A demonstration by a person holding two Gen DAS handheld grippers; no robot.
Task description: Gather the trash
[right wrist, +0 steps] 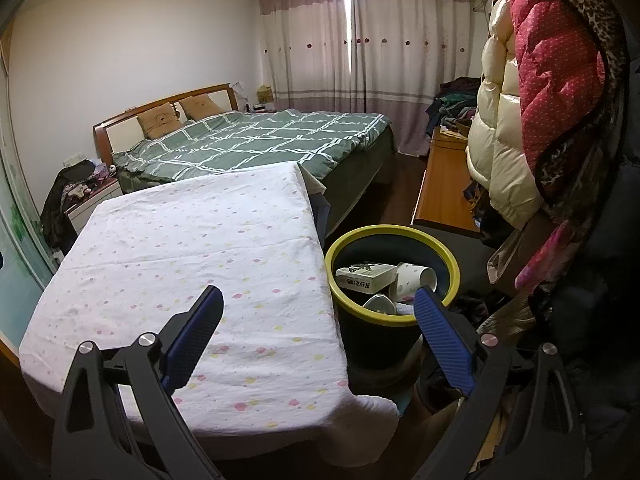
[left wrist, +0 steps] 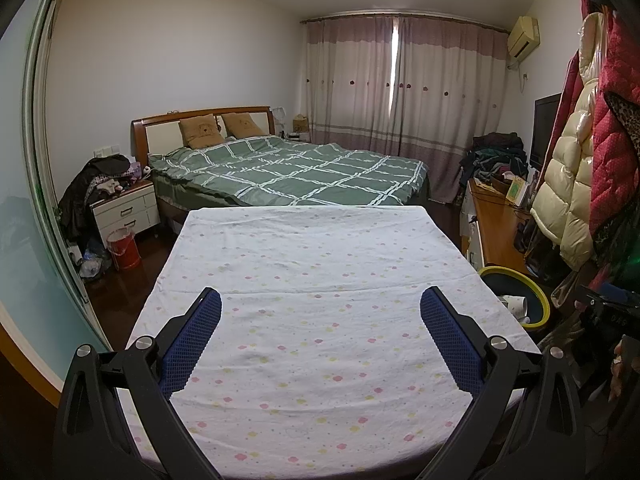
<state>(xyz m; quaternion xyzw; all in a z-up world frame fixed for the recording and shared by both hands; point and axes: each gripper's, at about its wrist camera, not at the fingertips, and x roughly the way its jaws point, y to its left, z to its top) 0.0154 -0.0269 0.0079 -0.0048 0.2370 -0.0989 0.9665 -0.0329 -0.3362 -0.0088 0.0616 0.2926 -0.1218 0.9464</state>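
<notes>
Left gripper (left wrist: pixel 320 308): spread wide and empty, hovering over the near half of the bench (left wrist: pixel 312 240), pointing straight down its length toward the far edge.

Right gripper (right wrist: pixel 318 306): also released, nothing between the blue pads; it straddles the bench's right edge, with one finger over the cloth and the other over the bin.

Bench: covered by a white flowered cloth; I see no trash on it in either view.

Trash bin (right wrist: pixel 344 254): dark with a yellow rim, standing on the floor just beside the bench's right edge.

Trash: already inside the bin: a flat carton (right wrist: pixel 366 276) lying on its side, a paper cup (right wrist: pixel 414 280) tipped over with its mouth toward the right, and a greyish piece (right wrist: pixel 379 304) lower down that may be a lid or a wrapper, hard to tell.

Key relation: the bin lies right of and below both grippers; the right one is nearer, practically above its rim.

Progress: seems close to finished.
</notes>
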